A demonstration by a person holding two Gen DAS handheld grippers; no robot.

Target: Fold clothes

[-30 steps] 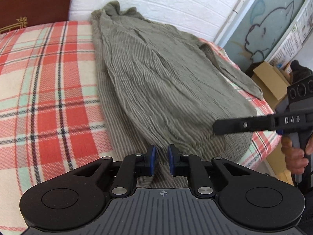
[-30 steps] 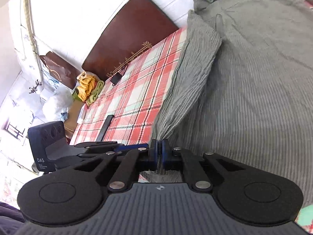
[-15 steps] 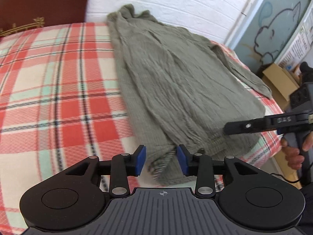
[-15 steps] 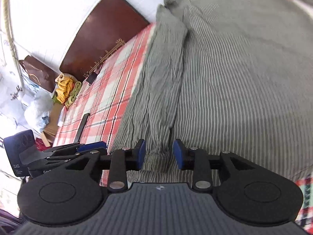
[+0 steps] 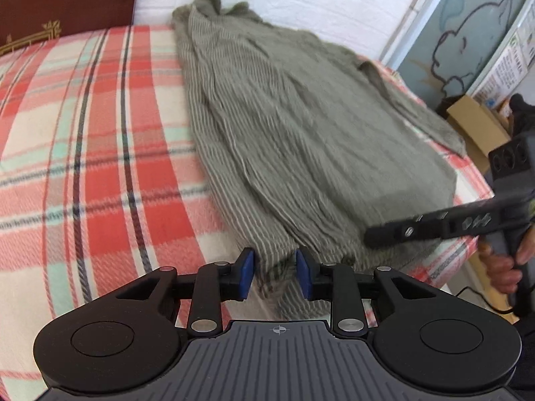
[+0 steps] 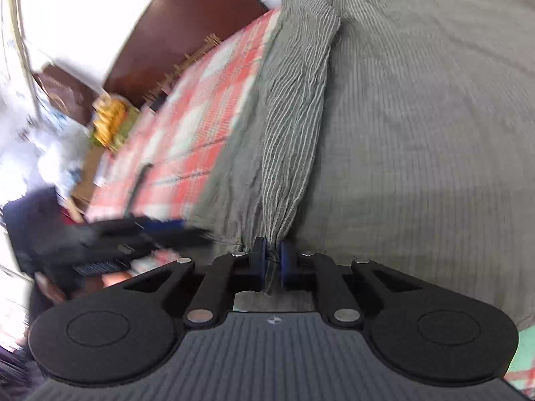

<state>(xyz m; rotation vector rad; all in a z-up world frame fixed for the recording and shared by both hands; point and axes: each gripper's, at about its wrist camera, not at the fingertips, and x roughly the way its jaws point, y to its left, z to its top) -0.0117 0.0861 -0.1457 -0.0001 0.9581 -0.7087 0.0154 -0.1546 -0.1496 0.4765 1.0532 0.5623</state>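
Where half a second ago my right claw (image 6: pixel 273 264) gaped, it now pinches the grey-green striped crinkled cotton garment's (image 5: pixel 301 140) edge; my left claw (image 5: pixel 274 279) straddles the hem, half open, on the red plaid bed (image 5: pixel 93 153), ready to fold.

— Item?
— Grey-green striped garment (image 5: pixel 301 140), crinkled fabric, lying flat lengthwise on the plaid bed cover (image 5: pixel 93 153).
— Condition?
— One long side folded inward as a narrow band (image 6: pixel 297 107); sleeve (image 5: pixel 411 107) trailing at the far edge.
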